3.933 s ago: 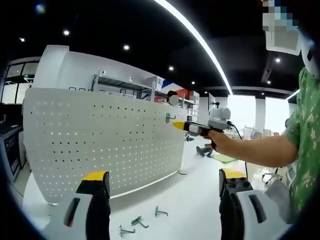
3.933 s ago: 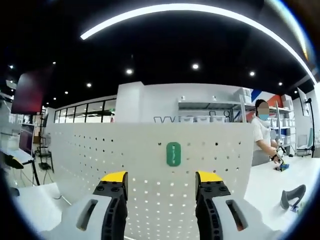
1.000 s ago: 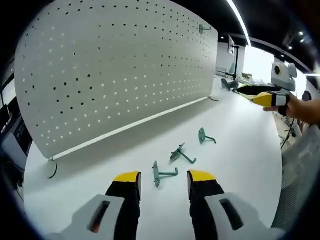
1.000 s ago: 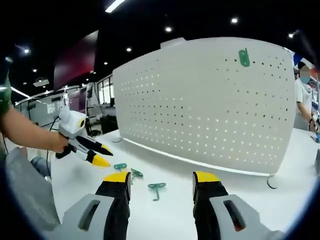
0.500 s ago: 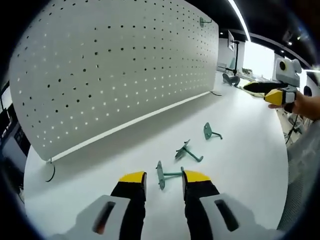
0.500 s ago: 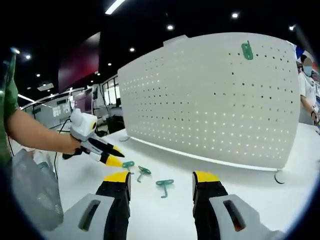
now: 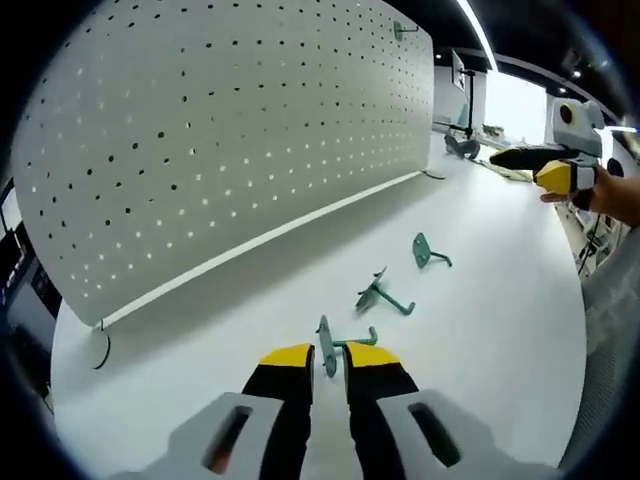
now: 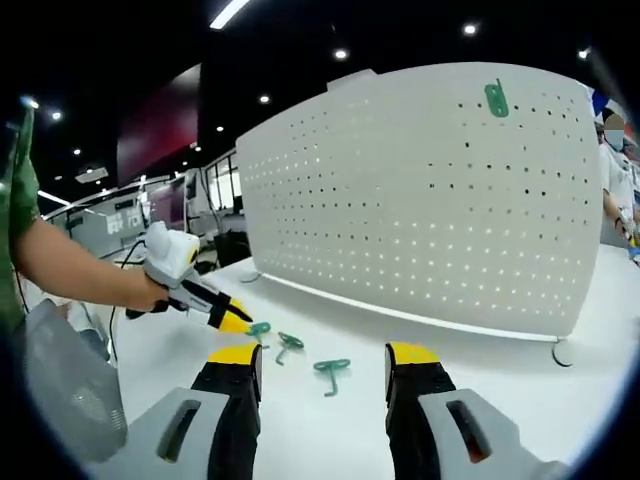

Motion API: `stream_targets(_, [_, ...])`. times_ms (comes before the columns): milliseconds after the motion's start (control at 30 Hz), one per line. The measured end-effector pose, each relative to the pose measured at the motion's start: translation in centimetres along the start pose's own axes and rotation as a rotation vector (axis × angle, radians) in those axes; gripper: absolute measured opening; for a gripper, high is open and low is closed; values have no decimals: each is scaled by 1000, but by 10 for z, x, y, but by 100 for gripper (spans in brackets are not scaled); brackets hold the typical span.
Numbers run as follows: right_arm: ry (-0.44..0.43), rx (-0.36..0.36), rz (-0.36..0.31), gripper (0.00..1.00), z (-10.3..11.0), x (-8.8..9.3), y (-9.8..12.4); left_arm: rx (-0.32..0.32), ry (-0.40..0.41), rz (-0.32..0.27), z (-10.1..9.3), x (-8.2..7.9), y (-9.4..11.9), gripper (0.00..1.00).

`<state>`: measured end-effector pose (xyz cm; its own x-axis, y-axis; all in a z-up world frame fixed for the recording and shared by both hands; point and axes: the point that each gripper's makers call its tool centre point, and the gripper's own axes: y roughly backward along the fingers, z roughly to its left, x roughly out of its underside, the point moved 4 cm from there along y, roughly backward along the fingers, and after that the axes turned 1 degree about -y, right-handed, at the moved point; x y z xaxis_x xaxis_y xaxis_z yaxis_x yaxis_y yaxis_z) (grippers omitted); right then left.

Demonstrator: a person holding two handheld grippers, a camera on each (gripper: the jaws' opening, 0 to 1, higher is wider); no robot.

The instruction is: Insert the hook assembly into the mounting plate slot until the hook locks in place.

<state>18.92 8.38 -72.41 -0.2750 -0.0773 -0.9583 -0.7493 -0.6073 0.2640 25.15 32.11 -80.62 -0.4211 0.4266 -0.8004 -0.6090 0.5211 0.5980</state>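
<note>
The pegboard (image 7: 220,130) looks like thin sheet metal with a smooth, matt white coat, pierced by rows of small round holes. Below it, the surface (image 7: 480,300) is smooth white with a soft sheen. The hooks (image 7: 385,295) lying on it in front of the pegboard look like metal under a dull green coat, as does the hook (image 8: 496,97) hanging high on the pegboard. The left claw (image 7: 322,362) has glossy yellow tips over black and pale grey plastic.
</note>
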Motion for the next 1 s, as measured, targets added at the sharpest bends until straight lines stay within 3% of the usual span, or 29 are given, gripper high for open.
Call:
stream_targets(600, [-1,-2,0,49,0,1,0,-18,-32,23,-1,3,-6,3])
stream_targets(1000, [3,3,-11,49,0,-4,2,-33,68,8,3,5,-4,2])
